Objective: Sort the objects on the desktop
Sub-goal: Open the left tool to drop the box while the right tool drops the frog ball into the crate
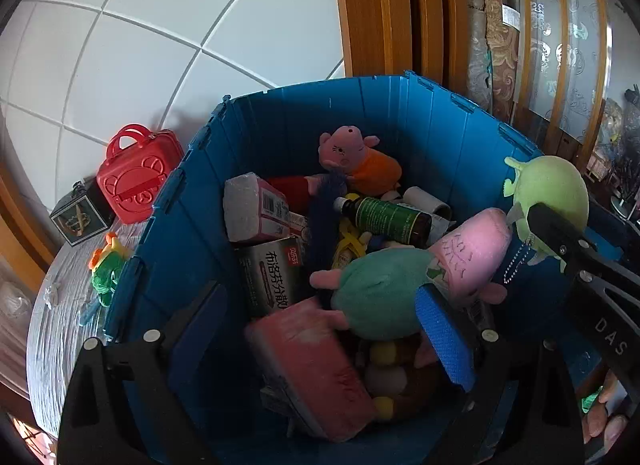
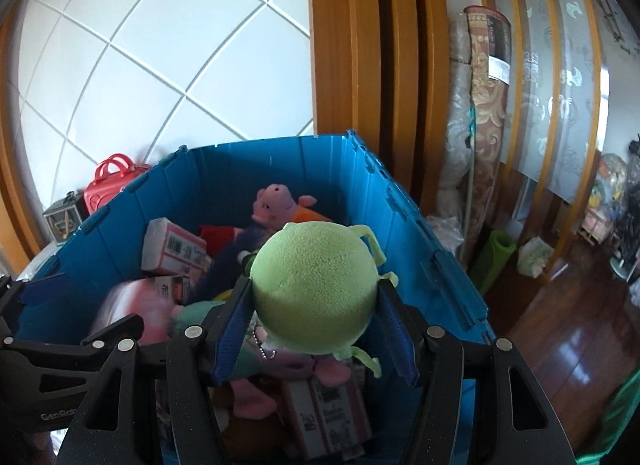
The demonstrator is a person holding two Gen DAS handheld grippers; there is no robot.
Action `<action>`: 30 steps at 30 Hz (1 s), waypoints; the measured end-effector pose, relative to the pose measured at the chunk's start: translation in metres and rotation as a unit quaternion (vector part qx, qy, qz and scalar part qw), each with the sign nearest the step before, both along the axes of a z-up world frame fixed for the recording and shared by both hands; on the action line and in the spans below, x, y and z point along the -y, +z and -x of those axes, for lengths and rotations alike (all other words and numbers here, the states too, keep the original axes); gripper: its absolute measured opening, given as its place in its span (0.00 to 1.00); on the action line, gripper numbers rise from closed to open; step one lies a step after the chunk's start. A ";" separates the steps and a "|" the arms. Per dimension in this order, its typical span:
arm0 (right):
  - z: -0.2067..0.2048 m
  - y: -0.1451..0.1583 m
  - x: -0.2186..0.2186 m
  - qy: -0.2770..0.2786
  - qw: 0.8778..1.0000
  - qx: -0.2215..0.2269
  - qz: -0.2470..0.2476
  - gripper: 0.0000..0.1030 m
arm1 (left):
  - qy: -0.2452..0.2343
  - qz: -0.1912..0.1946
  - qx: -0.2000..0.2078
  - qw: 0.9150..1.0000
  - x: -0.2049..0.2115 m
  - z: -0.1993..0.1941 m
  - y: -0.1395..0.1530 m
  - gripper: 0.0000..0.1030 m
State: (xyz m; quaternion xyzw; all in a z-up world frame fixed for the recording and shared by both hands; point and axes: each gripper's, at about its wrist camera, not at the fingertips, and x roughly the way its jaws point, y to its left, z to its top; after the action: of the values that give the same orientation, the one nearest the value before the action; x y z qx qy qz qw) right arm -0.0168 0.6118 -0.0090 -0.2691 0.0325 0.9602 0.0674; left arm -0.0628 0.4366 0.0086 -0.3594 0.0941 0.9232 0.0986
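A: Left wrist view first. What borders the work area?

B: The blue crate point(image 1: 304, 133) fills the middle, its ribbed walls standing high at the back and left. Outside its left wall, on the grey tabletop point(image 1: 52, 329), sit a red toy case point(image 1: 134, 175), a small dark box point(image 1: 82, 217) and a green-and-orange toy point(image 1: 106, 269), all close to the crate. Behind is a white tiled wall point(image 1: 140, 45).

A: Any free room inside?

B: Little. A pink pig plush in orange point(image 1: 356, 157) leans at the back wall, a dark green bottle point(image 1: 386, 219) lies mid-heap, and a grey medicine box point(image 1: 272, 275) stands by a blurred pink pack point(image 1: 312, 369). A pig plush in teal point(image 1: 404, 285) lies on top, nearest the fingers.

A: And the left gripper point(image 1: 320, 341)?

B: It is tilted down over the crate's near side, fingers spread wide with nothing between them; the right-hand blue pad point(image 1: 444, 341) is just beside the teal plush. The other tool enters from the right, carrying the green round plush point(image 1: 552, 197) above the crate's right wall.

A: Right wrist view?

B: The right gripper point(image 2: 314, 307) is clamped on the green round plush point(image 2: 316, 285), blue pads pressed in on both sides, a bead chain hanging beneath. It hangs over the blue crate point(image 2: 400, 201), inside the right rim. Past that rim are rolled rugs point(image 2: 486, 113), wooden door frames point(image 2: 360, 45) and dark floor point(image 2: 560, 325). The left gripper point(image 2: 44, 285) shows at the left edge.
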 end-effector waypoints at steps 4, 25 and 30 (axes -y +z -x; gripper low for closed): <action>0.002 0.000 -0.003 -0.002 1.000 0.005 -0.006 0.62 | 0.003 0.002 -0.006 1.000 -0.001 -0.002 0.004 0.94; -0.020 0.046 0.034 0.022 0.998 -0.057 -0.001 1.00 | 0.079 -0.028 -0.095 0.992 0.096 -0.043 0.060 0.99; -0.022 0.065 0.095 0.075 0.992 -0.097 0.003 1.00 | 0.129 -0.030 -0.110 0.985 0.166 -0.047 0.061 0.99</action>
State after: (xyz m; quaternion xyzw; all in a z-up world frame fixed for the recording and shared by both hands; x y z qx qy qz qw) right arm 0.0052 0.5169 0.0563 -0.1765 0.0210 0.9840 -0.0094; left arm -0.0161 0.2702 0.0699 -0.2620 0.0296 0.9644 -0.0213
